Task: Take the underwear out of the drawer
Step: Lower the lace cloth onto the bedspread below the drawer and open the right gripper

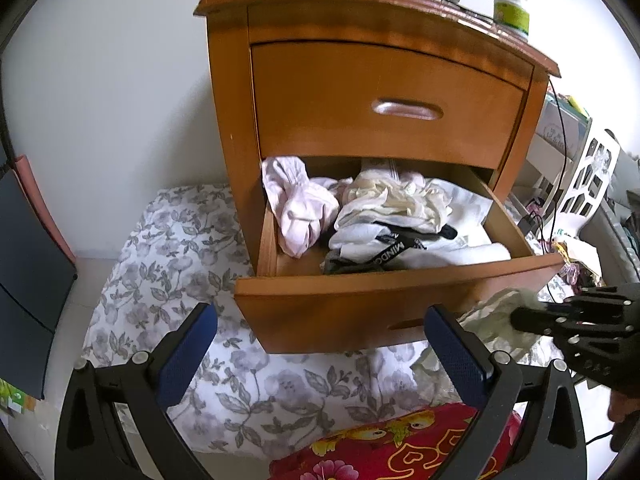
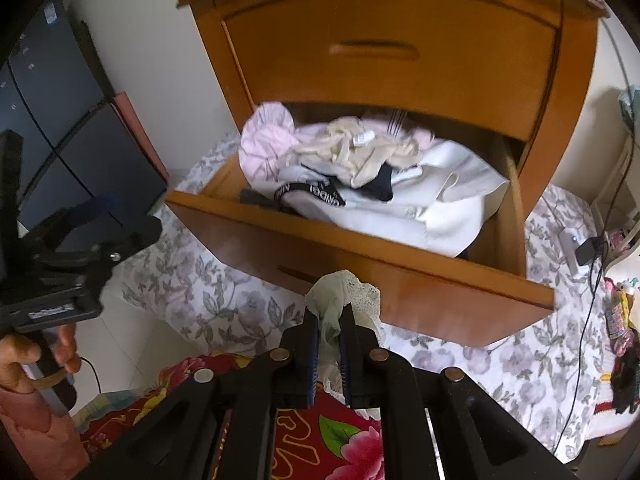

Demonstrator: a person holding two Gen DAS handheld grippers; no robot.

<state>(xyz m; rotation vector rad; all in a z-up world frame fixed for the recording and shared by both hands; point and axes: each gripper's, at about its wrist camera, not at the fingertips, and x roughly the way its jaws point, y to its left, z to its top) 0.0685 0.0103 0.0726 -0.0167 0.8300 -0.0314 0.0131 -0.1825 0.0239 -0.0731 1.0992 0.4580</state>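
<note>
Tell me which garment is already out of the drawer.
The pale green lace-trimmed underwear, pinched in the shut right gripper in front of the drawer. The pink, cream and white pieces lie inside it.

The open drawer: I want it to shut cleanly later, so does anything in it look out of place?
Yes. A pink garment at the lower drawer's back left corner is heaped up against the upper drawer front, and could snag on closing. The rest is a loose jumble.
</note>
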